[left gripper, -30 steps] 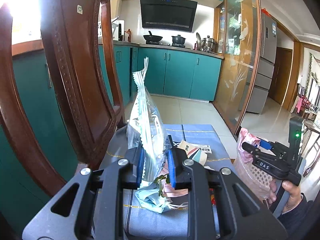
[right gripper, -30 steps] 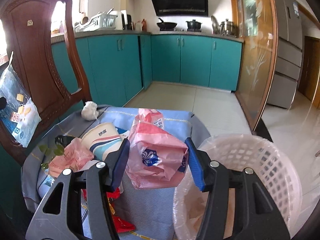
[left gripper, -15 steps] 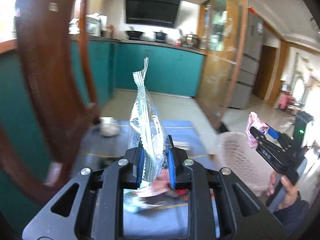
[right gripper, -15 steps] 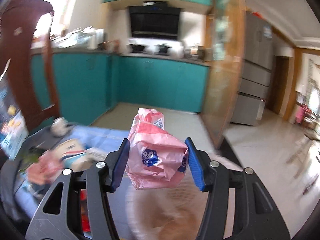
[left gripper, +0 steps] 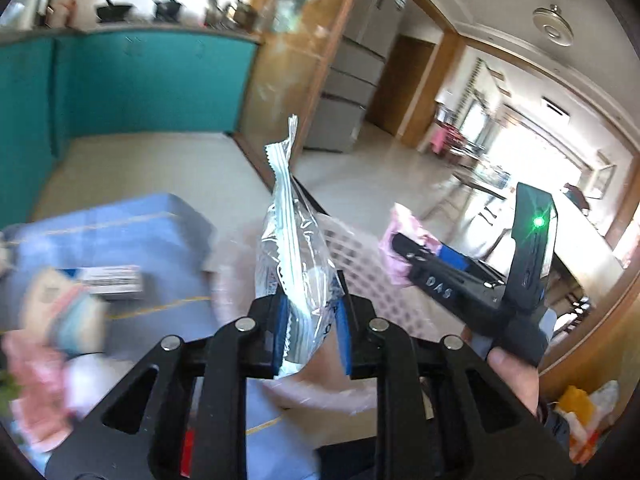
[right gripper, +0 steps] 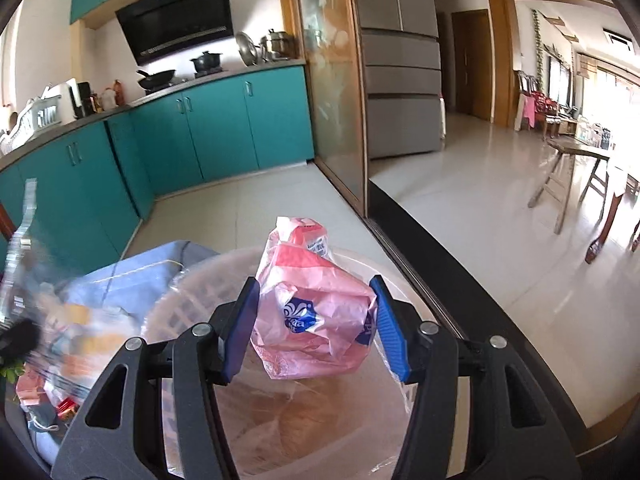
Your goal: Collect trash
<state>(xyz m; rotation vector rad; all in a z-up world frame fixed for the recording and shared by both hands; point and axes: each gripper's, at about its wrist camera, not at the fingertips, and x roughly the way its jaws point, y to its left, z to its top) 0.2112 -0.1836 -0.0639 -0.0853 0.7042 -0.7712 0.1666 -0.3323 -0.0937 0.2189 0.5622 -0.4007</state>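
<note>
Left gripper (left gripper: 310, 332) clamps a clear wrapper (left gripper: 294, 256), centre frame. Right gripper (right gripper: 314, 326) grips a pink bag (right gripper: 316, 308) above the basket (right gripper: 192, 300).

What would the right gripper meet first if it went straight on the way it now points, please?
Likely the far rim of the white basket, past the pink bag held by the right gripper; depth is unclear.

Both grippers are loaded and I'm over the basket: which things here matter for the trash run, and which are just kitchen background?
Job:
left gripper, shut on clear plastic wrapper
right gripper, shut on pink plastic bag
white lattice basket
leftover litter on the blue cloth

Background:
teal cabinets
fridge
wooden table
</note>
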